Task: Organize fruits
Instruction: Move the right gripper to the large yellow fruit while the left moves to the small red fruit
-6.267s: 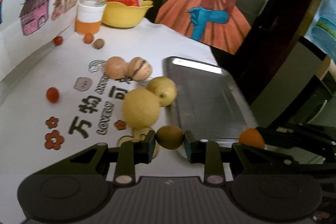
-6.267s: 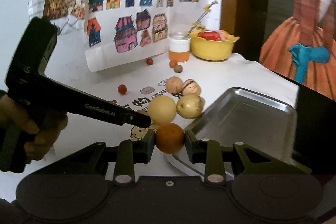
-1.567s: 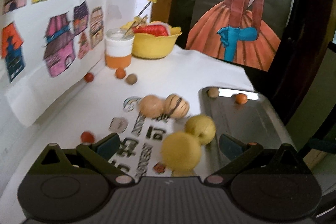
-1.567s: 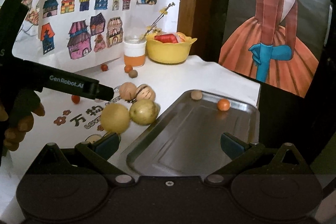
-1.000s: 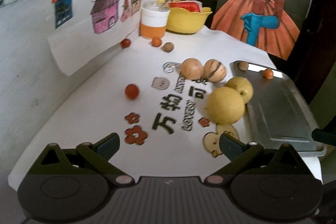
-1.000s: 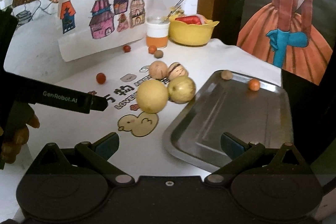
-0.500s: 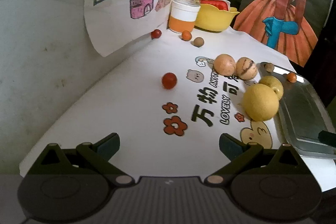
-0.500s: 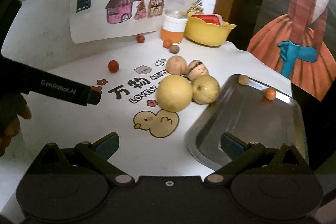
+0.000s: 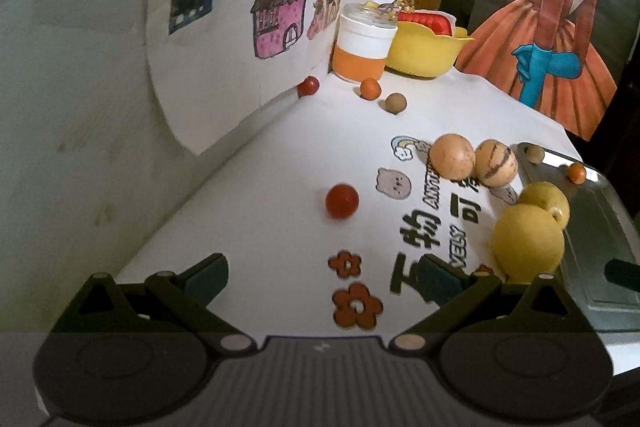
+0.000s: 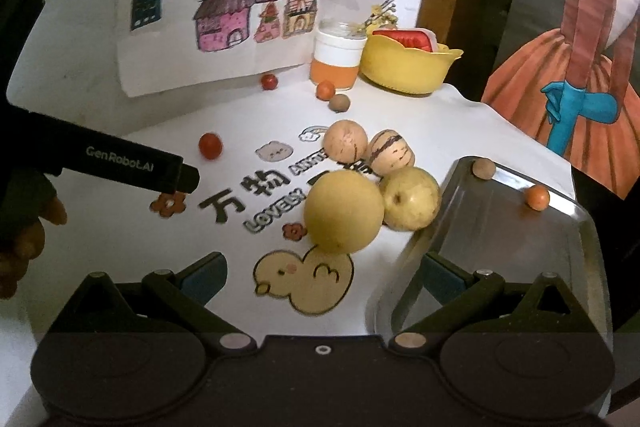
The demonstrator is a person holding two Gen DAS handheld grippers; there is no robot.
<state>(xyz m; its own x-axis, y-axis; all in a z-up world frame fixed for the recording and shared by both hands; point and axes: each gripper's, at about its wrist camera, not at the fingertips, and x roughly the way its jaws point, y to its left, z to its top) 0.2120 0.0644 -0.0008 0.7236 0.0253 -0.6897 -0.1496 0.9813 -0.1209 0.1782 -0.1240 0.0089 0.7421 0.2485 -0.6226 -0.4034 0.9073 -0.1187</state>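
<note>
Fruits: two small ones in tray [image 10: 500, 247] ahead-right | rest on desk [image 9: 260, 187], red ball [image 9: 341, 201] ahead of my left gripper [image 9: 320, 277] | both grippers, right gripper [image 10: 320, 277] too, spread apart, empty

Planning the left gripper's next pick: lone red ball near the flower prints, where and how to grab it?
Grip the small red fruit across its middle, coming straight ahead with the open left gripper. It is round, so any axis probably works, and it sits alone on the white table, apart from the tan fruit, with free space on both sides for the fingers.
</note>
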